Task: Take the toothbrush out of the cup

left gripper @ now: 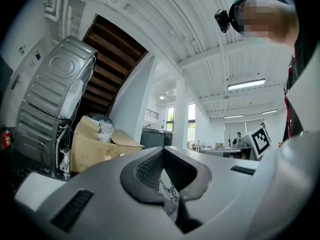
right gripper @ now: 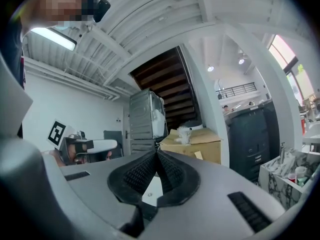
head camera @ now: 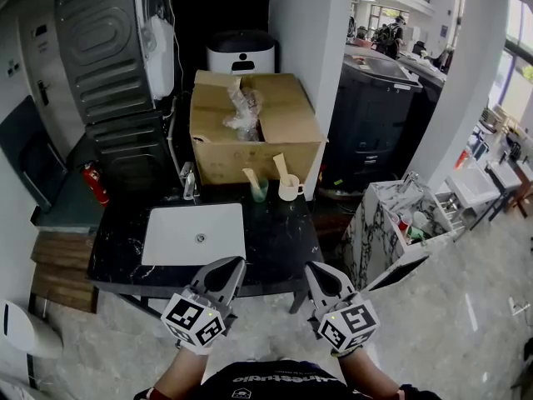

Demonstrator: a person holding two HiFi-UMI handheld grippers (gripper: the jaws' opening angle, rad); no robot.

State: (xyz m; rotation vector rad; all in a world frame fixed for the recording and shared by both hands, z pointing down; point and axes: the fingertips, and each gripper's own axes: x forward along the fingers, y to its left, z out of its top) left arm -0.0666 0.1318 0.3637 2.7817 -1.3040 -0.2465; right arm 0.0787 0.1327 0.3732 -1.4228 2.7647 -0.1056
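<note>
The toothbrush [head camera: 281, 167] is standing head-down or handle-down (too small to tell which) in a cream cup [head camera: 289, 190] at the back edge of the counter. Its long axis is running close to upright, with the free end leaning a little to the left. Just beside it, a greenish glass [head camera: 260, 192] is holding a second pale brush [head camera: 250, 176]. Both are sitting straight ahead of the tongs and well apart from them, across the whole depth of the counter. The right gripper [head camera: 315, 270] is lying slightly nearer the cream cup, so it looks the likelier one to reach. Its jaws are pressing together on nothing, and the left gripper [head camera: 231, 265] is likewise closed and empty. Both are hovering over the near edge of the black marbled counter [head camera: 279, 232], which is carrying a white sink [head camera: 179, 238]. A cardboard box [head camera: 250, 144] is sitting behind the cups, against a white pillar and a grey appliance.
</note>
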